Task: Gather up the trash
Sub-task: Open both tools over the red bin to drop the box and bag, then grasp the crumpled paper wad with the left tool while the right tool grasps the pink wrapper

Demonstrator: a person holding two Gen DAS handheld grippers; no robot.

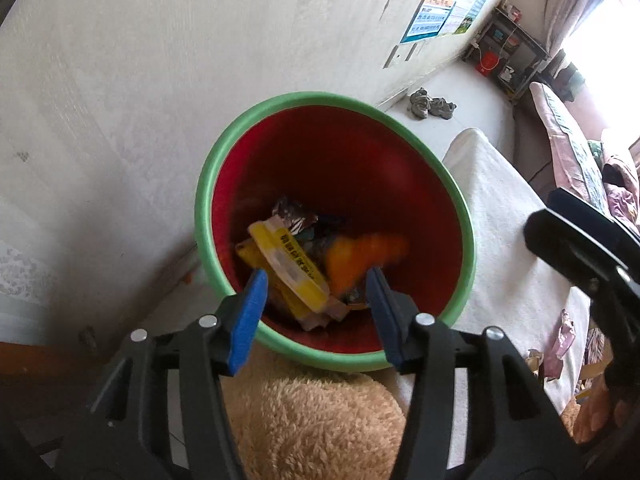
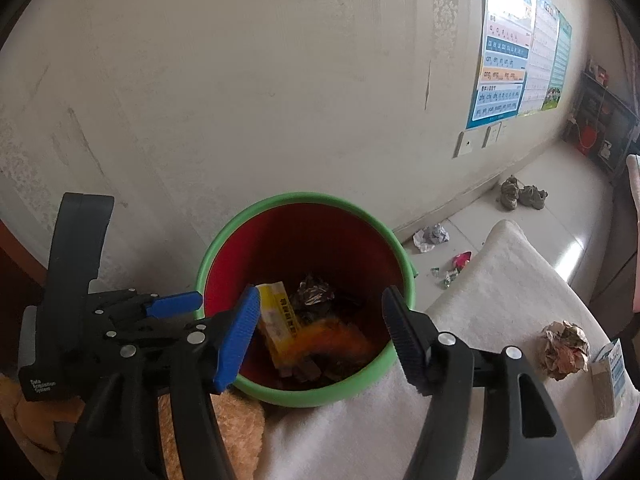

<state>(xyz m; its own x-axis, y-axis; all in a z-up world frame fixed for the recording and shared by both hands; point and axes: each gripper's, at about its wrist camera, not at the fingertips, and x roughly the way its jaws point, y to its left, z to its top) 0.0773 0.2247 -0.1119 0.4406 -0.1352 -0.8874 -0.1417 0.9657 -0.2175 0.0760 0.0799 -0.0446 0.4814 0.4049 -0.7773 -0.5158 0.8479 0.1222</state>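
Note:
A red bin with a green rim (image 1: 280,104) stands against the wall; it also shows in the right wrist view (image 2: 320,400). Inside lie a yellow wrapper (image 1: 288,264), a silver wrapper (image 1: 290,212) and other trash. A blurred orange item (image 1: 360,258) is in the air inside the bin, just beyond my left gripper (image 1: 316,292), which is open and empty above the near rim. My right gripper (image 2: 320,320) is open and empty above the bin too. A crumpled paper ball (image 2: 564,350) and a small carton (image 2: 608,376) lie on the white cloth.
A tan plush cushion (image 1: 316,428) lies under the grippers. A white-covered surface (image 2: 500,300) runs to the right. Loose wrappers (image 2: 432,236) and a red scrap (image 2: 462,260) lie on the floor. Shoes (image 2: 520,196) sit by the wall. Posters (image 2: 508,60) hang on it.

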